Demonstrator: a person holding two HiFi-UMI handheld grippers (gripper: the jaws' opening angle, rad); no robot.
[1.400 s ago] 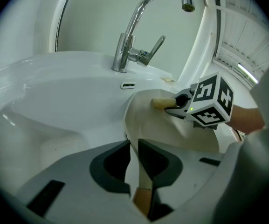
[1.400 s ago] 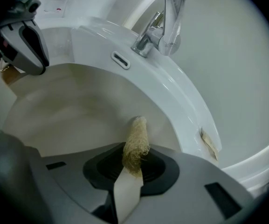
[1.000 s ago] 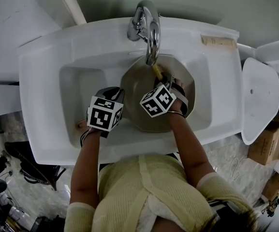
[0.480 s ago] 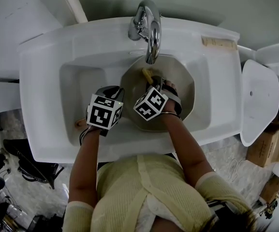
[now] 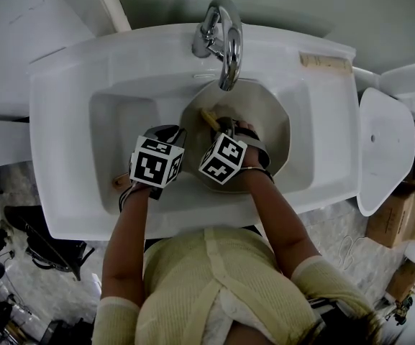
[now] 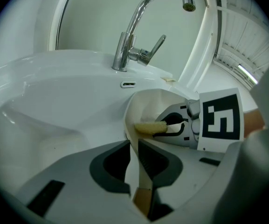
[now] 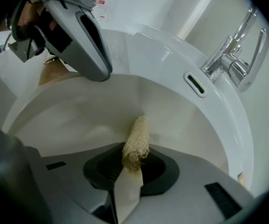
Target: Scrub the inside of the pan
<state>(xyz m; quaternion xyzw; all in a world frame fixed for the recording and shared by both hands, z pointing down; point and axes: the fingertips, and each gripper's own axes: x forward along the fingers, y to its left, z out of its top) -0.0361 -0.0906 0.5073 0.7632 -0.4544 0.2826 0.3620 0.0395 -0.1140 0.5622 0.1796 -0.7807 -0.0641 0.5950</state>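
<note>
Right gripper [image 7: 132, 168] clamps a loofah scrubber [image 7: 136, 141], and we see it pitched steeply down, the tip against the inner wall of the pan [image 5: 268, 124]. Left gripper [image 6: 133, 148], also tilted down, pinches the near-left rim of the pan. The pan sits in the white sink [image 5: 106, 128], beneath the faucet [image 5: 225, 42].

Washrm: white basin [image 5: 69, 106] w/ tap [image 5: 229, 45]
</note>
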